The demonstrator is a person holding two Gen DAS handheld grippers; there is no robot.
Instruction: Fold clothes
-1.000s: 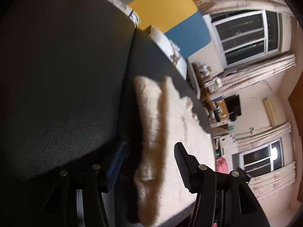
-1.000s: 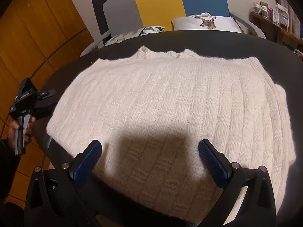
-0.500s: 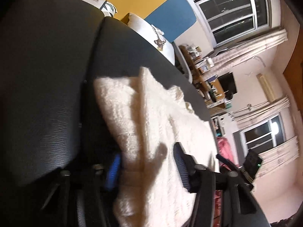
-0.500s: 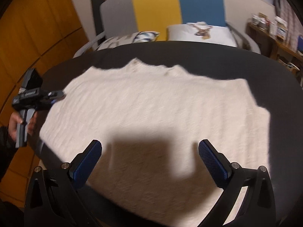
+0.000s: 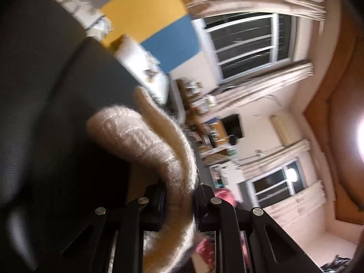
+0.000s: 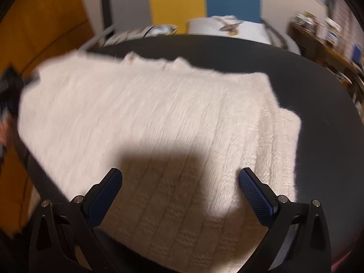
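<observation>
A cream knit sweater (image 6: pixel 159 125) lies spread on a dark round table (image 6: pixel 318 104). The left gripper (image 5: pixel 178 202) pinches its side edge, lifted clear. The right gripper (image 6: pixel 179 186) hovers above, fingers wide (holding nothing). The thick, fuzzy knit could slip free, spoiling the fold.

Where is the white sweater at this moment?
In the right wrist view the white sweater lies spread on the dark table, ahead of the open right gripper; its left edge is pinched in the left gripper.
</observation>
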